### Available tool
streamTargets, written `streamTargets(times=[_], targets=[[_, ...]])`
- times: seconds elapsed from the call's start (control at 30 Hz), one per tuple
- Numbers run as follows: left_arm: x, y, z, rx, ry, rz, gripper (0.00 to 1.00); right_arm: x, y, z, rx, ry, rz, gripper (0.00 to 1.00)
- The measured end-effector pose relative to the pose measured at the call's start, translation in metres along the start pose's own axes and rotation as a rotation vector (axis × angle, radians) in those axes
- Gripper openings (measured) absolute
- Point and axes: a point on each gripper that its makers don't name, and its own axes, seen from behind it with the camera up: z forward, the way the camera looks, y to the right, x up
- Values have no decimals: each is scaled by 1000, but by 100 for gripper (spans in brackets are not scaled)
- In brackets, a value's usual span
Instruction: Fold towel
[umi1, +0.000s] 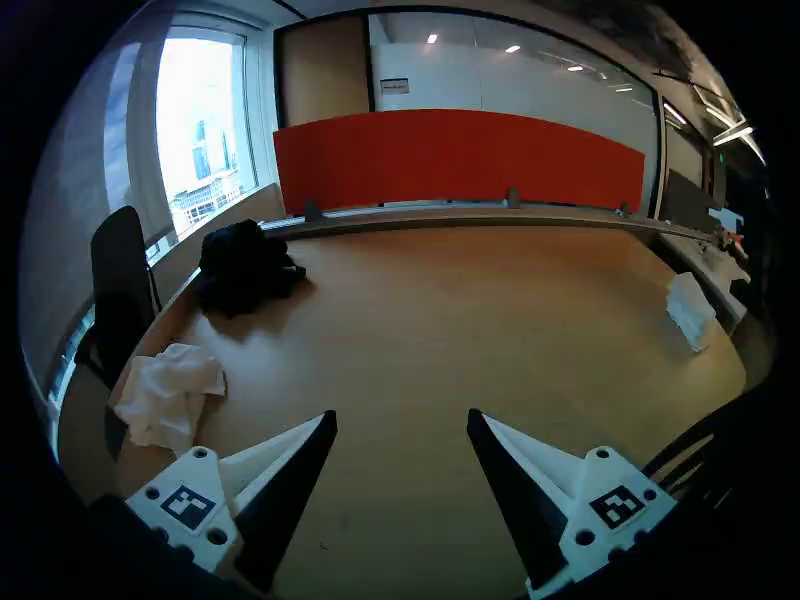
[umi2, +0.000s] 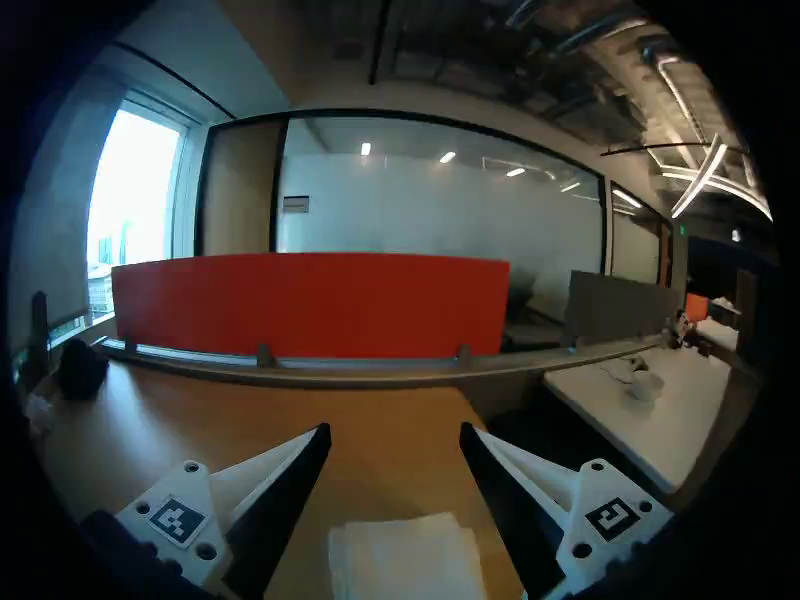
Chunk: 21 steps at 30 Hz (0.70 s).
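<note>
Left gripper (umi1: 401, 414) hangs over the wooden bench (umi1: 470, 330) with its jaws spread wide and nothing between them, just bare wood. Off to its left, near the bench edge, there's a crumpled towel (umi1: 170, 395), white and all bunched up, well clear of the jaws. Farther back on that side sits a black bundle (umi1: 245, 265) of cloth, near the red divider (umi1: 460, 158) that runs along the far edge. Way over at the right edge of the bench there's a folded white cloth (umi1: 692, 310), lying neat and flat. A dark chair (umi1: 120, 270) stands by the window on the left.

Right gripper (umi2: 393, 428) has its jaws released too. A folded towel (umi2: 405, 555) lies flat on the bench right under it, sitting between the two fingers, but they aren't pinching it. Can't tell if either finger touches it. The same red divider shows behind in the right gripper view, and there's a white desk (umi2: 640, 420) off to the right with a cup (umi2: 645, 385) on it.
</note>
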Motion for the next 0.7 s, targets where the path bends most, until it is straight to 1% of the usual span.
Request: streamTargets(times=[0.1,0.17,0.4,0.5,0.7], targets=[[1,0,1,-1,4,-2,97,14,-4,-2,-12,42,-16,100],[2,1,2,-2,8,-4,97,19,-10,-3,-8,55,-26,100],[12,-1,7,-10,38,-21,97,31,-33,-6,26,66,-25,100],[23,-4,9,-14,63,-25,97,35,-42,-7,35,68,-21,100],[56,-15,15,-6,132,-39,97,37,-65,-7,57,66,-14,100]])
